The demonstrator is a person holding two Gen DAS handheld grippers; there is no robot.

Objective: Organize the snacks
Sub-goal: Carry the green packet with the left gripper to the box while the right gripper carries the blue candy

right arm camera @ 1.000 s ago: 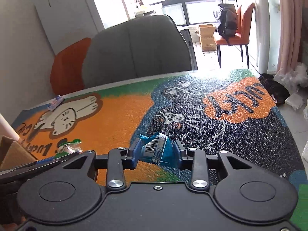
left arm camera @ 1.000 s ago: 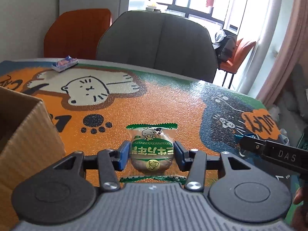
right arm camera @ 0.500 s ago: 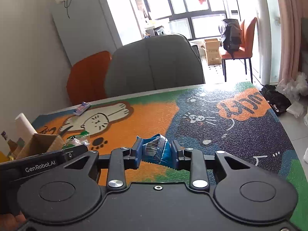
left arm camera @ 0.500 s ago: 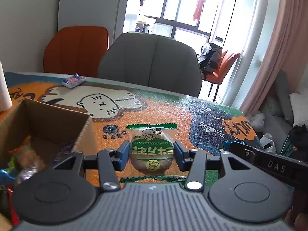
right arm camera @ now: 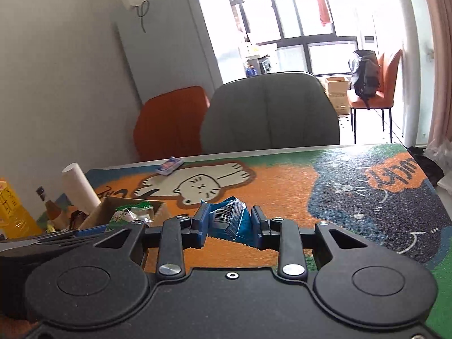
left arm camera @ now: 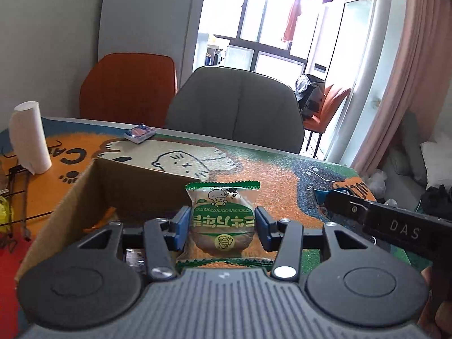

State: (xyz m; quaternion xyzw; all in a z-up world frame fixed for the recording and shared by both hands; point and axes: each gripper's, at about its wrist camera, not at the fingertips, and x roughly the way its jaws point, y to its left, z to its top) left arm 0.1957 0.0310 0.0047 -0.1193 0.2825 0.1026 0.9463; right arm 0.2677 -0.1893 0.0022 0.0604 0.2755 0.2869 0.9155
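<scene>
Left wrist view: the left gripper (left arm camera: 221,227) pinches a clear, green-edged snack packet with a round brown cake inside (left arm camera: 222,220), both blue pads pressed on its sides. The packet sits at lower centre of the frame; its long axis runs away from the camera, one crimped green edge pointing up-frame toward the grey upholstered chair (left arm camera: 237,107), the other toward the gripper body. Its print reads upside down. The packet's left part overlaps the right corner of the open brown cardboard box (left arm camera: 82,186), which fills the lower left. The box stands on the orange, green and dark-blue cat-print table mat (left arm camera: 282,175).

Right wrist view: the right gripper (right arm camera: 229,224) clamps a crumpled blue foil wrapper with a barcode (right arm camera: 230,220) at frame centre, held clear above the mat. Its jaws have just been closing further on the wrapper. The wrapper lies roughly crosswise between the pads, barcode face up and toward the camera, serrated edge along the bottom.

A white paper roll (left arm camera: 28,137) stands at the left edge of the left view; a small blue-and-pink packet (left arm camera: 139,132) lies on the mat's far edge.
</scene>
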